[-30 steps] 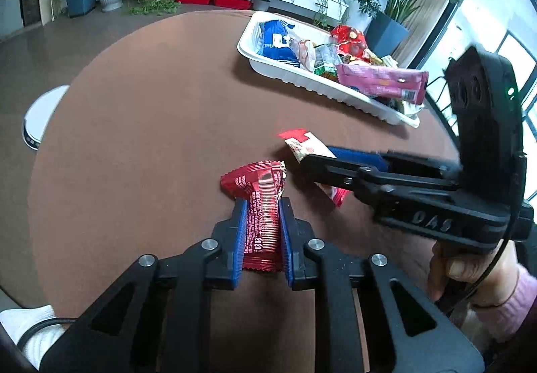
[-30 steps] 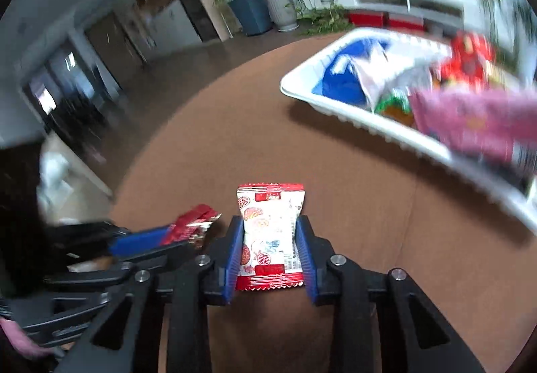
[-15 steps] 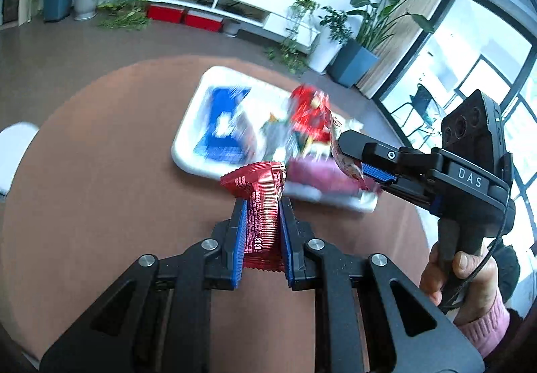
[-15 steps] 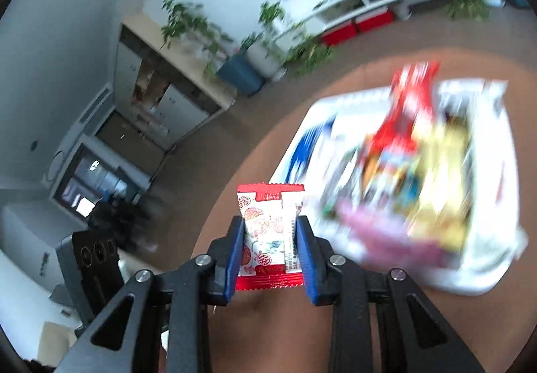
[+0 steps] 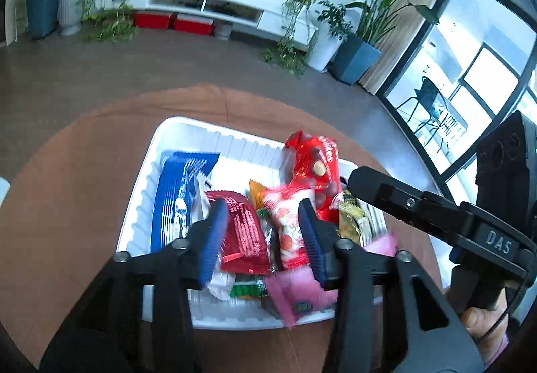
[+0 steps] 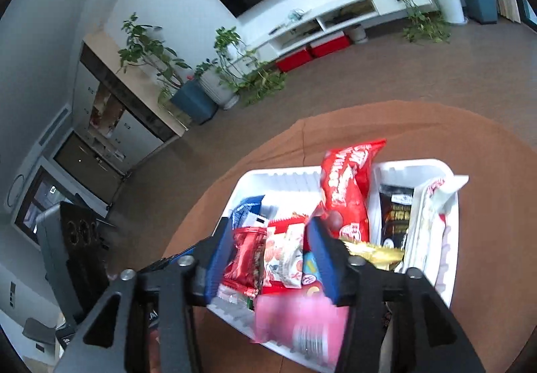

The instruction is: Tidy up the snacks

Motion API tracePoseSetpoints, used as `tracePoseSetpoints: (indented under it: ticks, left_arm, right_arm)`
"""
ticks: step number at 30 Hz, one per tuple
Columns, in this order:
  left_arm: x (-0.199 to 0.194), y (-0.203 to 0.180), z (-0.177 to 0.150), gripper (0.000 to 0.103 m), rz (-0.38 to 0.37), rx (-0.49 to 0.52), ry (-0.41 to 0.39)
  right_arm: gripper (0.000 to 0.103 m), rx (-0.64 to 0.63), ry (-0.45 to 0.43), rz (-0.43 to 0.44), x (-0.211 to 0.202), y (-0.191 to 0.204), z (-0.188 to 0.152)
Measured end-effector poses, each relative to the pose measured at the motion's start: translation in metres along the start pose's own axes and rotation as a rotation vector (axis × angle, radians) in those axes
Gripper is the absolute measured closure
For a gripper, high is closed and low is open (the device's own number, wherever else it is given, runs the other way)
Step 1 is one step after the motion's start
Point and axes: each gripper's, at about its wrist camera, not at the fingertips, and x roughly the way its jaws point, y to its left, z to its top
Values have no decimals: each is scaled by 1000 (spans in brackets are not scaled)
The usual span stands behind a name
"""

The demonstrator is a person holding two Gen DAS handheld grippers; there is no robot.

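Note:
A white tray (image 5: 144, 185) full of snacks sits on the round brown table (image 5: 67, 178). My left gripper (image 5: 263, 238) is open above the tray, and the dark red snack bar (image 5: 246, 232) lies loose in the tray between its jaws. My right gripper (image 6: 272, 259) is open too, with the red-and-white snack packet (image 6: 283, 259) lying in the tray (image 6: 449, 238) beside the red bar (image 6: 243, 259). The packet also shows in the left wrist view (image 5: 290, 228). The right gripper's body (image 5: 436, 215) reaches in from the right.
The tray also holds a blue packet (image 5: 178, 192), a tall red bag (image 5: 313, 165), a pink packet (image 5: 295, 289), a gold wrapper (image 6: 372, 254) and a black bar (image 6: 394, 215). Bare brown table surrounds the tray. Plants and a white TV cabinet stand beyond.
Both grippers carried their snacks from the table to over the tray and opened. The red bar and the red-and-white packet now lie in the tray.

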Motion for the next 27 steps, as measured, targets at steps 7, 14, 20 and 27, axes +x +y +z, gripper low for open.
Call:
tracePoseSetpoints:
  ticks: [7, 14, 20, 27]
  left_arm:
    - [-31, -15, -13, 51, 24, 50, -53]
    - [-86, -44, -44, 15, 53, 104, -127]
    - [-126, -83, -74, 2, 104, 212, -174]
    - [-155, -116, -102, 1, 117, 272, -189]
  right_arm:
    - [43, -66, -76, 39, -33, 16, -7]
    - [36, -105, -163, 62, -87, 33, -37]
    - [29, -149, -235, -11, -143, 27, -82]
    - [24, -85, -273, -96, -189, -4, -137]
